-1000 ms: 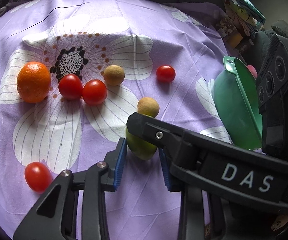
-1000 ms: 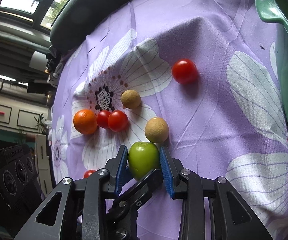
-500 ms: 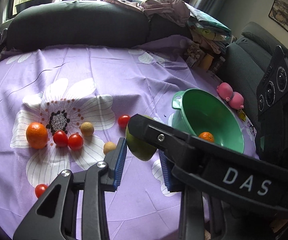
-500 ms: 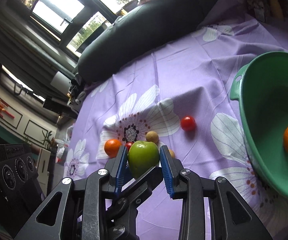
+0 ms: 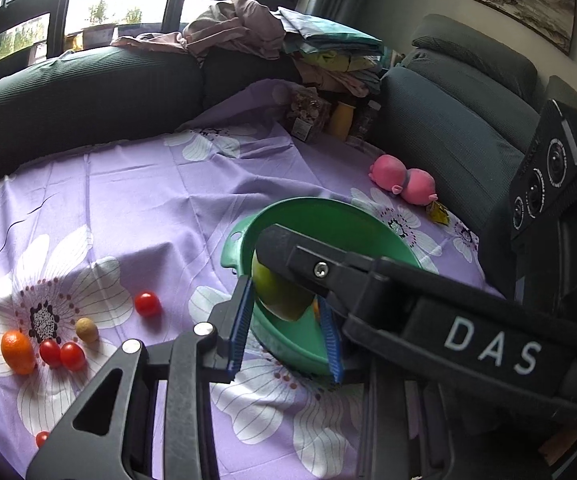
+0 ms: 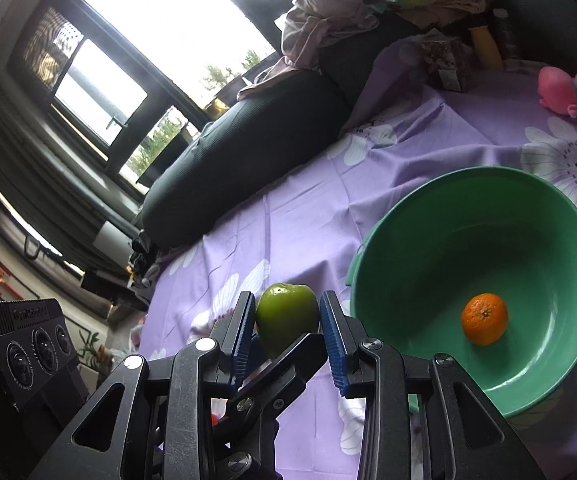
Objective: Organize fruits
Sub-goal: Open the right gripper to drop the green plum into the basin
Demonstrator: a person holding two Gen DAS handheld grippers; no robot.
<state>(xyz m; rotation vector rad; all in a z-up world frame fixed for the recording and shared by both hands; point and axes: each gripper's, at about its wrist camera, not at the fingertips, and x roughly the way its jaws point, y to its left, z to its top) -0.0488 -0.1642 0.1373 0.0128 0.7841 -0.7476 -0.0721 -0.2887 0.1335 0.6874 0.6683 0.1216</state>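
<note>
Right gripper clamped on green apple, "DAS" lettered on its body (white capitals), left gripper nearly closed, its grip on the apple unclear, green bowl behind.

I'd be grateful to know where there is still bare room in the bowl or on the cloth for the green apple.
The green bowl holds only one orange, so most of its floor is free. The purple cloth is bare between bowl and sofa cushion. The flower print is crowded with tomatoes.

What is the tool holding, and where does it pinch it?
The right tool pinches the green apple by its two sides, stem end up. The left tool sits crossed beside the apple; its grip cannot be told.
</note>
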